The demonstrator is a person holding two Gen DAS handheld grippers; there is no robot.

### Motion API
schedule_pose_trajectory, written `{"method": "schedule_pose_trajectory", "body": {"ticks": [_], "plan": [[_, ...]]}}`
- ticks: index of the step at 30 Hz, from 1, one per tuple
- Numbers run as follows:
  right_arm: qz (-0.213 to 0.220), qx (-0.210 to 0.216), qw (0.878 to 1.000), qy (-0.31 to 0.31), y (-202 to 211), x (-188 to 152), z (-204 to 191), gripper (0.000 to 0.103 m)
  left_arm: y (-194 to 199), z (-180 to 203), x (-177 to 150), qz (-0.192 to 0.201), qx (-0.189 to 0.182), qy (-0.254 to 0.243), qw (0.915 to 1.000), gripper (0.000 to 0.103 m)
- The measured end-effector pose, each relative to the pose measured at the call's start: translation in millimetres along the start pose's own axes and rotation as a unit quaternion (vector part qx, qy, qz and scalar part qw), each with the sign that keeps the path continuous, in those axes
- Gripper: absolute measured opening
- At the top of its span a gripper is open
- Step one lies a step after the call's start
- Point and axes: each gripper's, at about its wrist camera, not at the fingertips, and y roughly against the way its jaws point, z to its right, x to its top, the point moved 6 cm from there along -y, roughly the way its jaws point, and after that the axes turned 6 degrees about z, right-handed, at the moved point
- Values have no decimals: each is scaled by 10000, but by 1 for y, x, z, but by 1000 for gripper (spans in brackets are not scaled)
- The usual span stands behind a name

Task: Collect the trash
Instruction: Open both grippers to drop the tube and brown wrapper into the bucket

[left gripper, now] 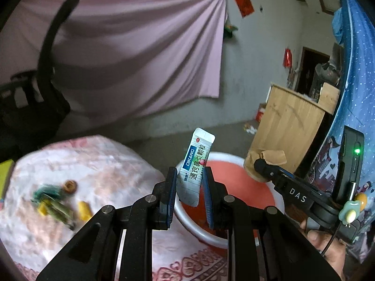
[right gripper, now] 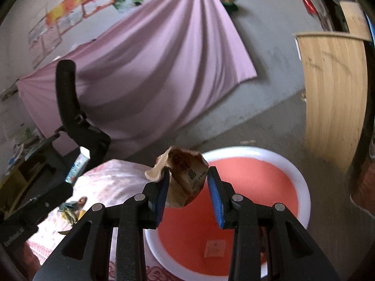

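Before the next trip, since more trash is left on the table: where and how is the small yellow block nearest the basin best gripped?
Grip the yellow block across its narrow width, coming from above. It lies flat on the tablecloth, apart from the green wrappers to its left, so there seems room for a claw on both long sides. The picture is blurred, so its exact shape is uncertain.

We see the basin (right gripper: 302, 187) mouth wide open beneath both grippers; only a small flat wrapper (right gripper: 214, 248) lies on its red floor. To its left the cloth-covered table (left gripper: 98, 161) edge sits just beside the rim, w/ scattered trash (left gripper: 58, 201) on top. A wooden board (right gripper: 332, 98) stands to the right, near the basin. Bare floor behind it.
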Motion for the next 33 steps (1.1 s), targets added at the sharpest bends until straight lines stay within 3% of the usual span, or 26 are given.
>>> {"method": "schedule_pose_trajectory", "body": {"ticks": [3, 5, 12, 14, 16, 22, 33], "plan": [[-135, -75, 9998, -159, -4, -1, 10, 38, -16, 2, -7, -331, -49, 165, 9993, 18], [-195, -96, 9994, -261, -5, -1, 15, 48, -26, 3, -9, -508, -126, 288, 9982, 18], [-238, -181, 9988, -397, -6, 0, 24, 50, -47, 8, -12, -867, -127, 539, 9947, 21], [-220, -214, 9987, -396, -5, 0, 26, 50, -50, 6, -13, -937, -91, 543, 9941, 33], [-220, -227, 9988, -386, -6, 1, 25, 51, -49, 3, -13, -915, -103, 628, 9938, 38], [-253, -262, 9988, -325, -7, -1, 24, 51, -40, -12, -12, -852, -5, 861, 9926, 38], [19, -259, 9997, -3, -1, 4, 11, 53, -8, -38, 1, -303, 257, 1019, 9940, 38]]}}
